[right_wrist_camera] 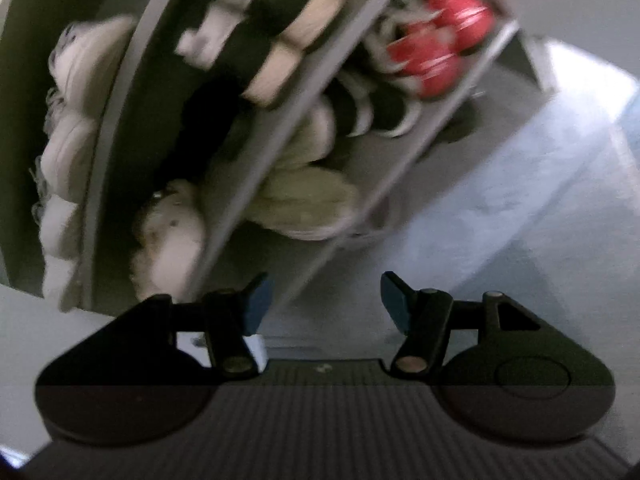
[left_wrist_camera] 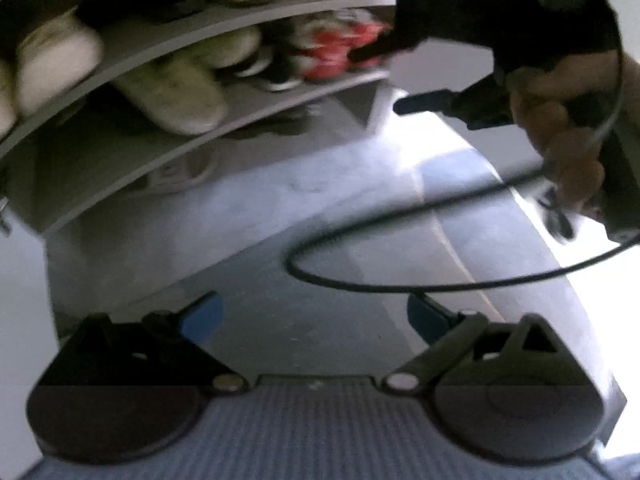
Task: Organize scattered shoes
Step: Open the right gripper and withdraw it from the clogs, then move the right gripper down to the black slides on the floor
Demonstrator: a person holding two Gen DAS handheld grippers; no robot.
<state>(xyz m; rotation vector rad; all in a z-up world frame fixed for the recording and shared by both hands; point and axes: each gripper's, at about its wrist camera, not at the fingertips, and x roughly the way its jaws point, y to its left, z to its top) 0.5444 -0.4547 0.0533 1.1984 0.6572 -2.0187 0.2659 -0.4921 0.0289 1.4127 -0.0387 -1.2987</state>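
A grey shoe rack (left_wrist_camera: 224, 120) (right_wrist_camera: 256, 168) fills the upper part of both blurred views. On it stand pale beige shoes (left_wrist_camera: 172, 96) (right_wrist_camera: 304, 200), red shoes (left_wrist_camera: 340, 48) (right_wrist_camera: 440, 44) and black-and-white shoes (right_wrist_camera: 372, 112). My left gripper (left_wrist_camera: 314, 318) is open over bare grey floor, nothing between its blue pads. My right gripper (right_wrist_camera: 322, 300) is open too, pointing at the rack's foot with nothing held. In the left wrist view the right gripper (left_wrist_camera: 384, 80) hangs at upper right in a hand (left_wrist_camera: 560, 140), its fingers apart in front of the red shoes.
Grey carpeted floor (left_wrist_camera: 320, 208) (right_wrist_camera: 500, 220) lies in front of the rack. A black cable (left_wrist_camera: 400, 286) loops from the right gripper across the floor view. A bright strip of light (left_wrist_camera: 460, 148) falls beside the rack's right end.
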